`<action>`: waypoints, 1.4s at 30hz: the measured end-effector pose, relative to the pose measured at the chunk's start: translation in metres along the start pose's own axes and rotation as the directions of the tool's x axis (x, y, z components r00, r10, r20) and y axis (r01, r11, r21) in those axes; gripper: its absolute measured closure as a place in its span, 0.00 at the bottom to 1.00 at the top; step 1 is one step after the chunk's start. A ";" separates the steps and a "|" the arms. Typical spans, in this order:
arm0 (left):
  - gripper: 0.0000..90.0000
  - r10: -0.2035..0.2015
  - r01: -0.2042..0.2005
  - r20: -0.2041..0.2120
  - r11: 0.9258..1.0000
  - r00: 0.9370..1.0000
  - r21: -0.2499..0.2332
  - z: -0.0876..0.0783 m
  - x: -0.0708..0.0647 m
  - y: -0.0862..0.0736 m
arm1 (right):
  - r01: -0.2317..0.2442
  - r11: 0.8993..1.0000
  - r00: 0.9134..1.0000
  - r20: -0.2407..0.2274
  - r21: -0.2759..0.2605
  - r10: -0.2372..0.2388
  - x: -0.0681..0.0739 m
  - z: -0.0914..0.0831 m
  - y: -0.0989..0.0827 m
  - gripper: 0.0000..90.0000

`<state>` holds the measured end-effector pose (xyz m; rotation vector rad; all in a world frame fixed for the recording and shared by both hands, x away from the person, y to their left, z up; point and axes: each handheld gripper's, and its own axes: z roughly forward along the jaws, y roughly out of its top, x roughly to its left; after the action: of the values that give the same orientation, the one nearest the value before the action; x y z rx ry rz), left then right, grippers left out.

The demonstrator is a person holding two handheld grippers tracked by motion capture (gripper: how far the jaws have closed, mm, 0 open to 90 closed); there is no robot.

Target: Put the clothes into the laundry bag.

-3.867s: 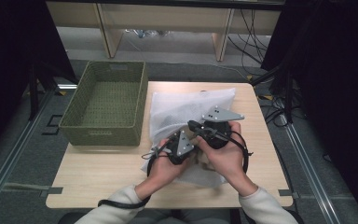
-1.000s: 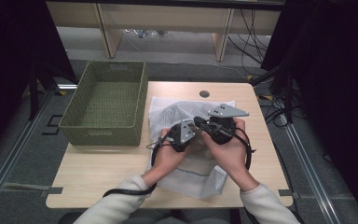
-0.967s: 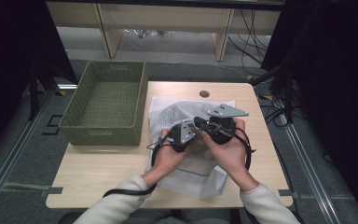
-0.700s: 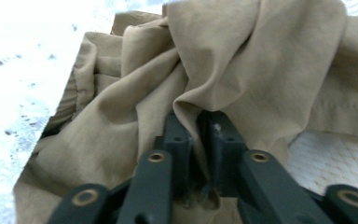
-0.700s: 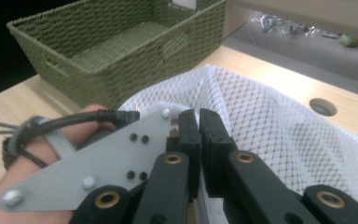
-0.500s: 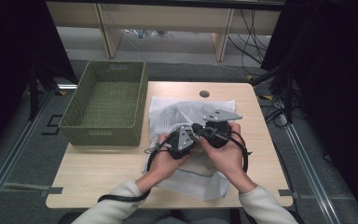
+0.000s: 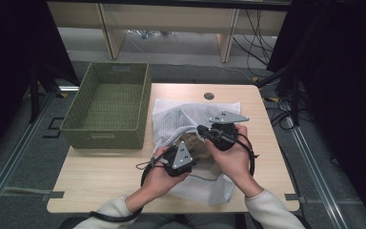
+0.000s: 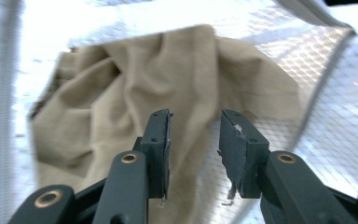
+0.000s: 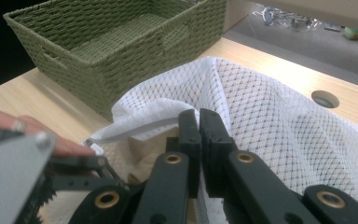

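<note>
A white mesh bag lies on the wooden table with a beige cloth inside its mouth. My right gripper is shut on the bag's upper edge and holds it lifted; in the high view it points left over the bag. My left gripper has just been opening its jaws. They stand apart just above the beige cloth with nothing pressed between them. In the high view the left gripper sits at the bag's opening, below the right one.
A green woven basket stands at the table's left, right beside the bag, and it also appears beyond the mesh in the right gripper view. A round cable hole lies at the table's far edge. Bare wood lies in front of the basket.
My left gripper has drawn back toward the near edge and its jaws have parted. The right gripper keeps its hold on the bag's edge in about the same place.
</note>
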<state>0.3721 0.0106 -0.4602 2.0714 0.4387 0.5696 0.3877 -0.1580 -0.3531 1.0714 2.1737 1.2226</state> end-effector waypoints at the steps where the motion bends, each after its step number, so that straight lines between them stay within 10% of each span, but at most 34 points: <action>1: 0.70 -0.001 0.001 -0.003 1.000 1.000 0.011 0.001 0.000 -0.002 | 0.013 1.000 1.000 -0.001 0.006 -0.013 -0.001 -0.001 0.000 0.99; 18: 0.76 -0.090 0.082 -0.116 0.994 0.989 -0.075 -0.055 0.029 -0.014 | 0.045 0.998 0.998 -0.040 0.040 -0.043 0.010 -0.006 -0.008 0.99; 33: 0.65 -0.073 0.090 -0.199 0.993 0.977 0.075 -0.067 0.044 -0.051 | 0.056 0.988 0.994 -0.098 0.141 -0.043 0.022 -0.007 -0.034 0.99; 42: 0.67 -0.100 0.133 -0.175 0.973 0.979 0.188 -0.057 0.055 -0.071 | 0.082 0.974 0.990 -0.128 0.210 -0.056 0.024 -0.006 -0.046 0.99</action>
<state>0.3798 0.1143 -0.4813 2.1784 0.7360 0.6508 0.3499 -0.1568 -0.3894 1.0177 2.4614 1.0654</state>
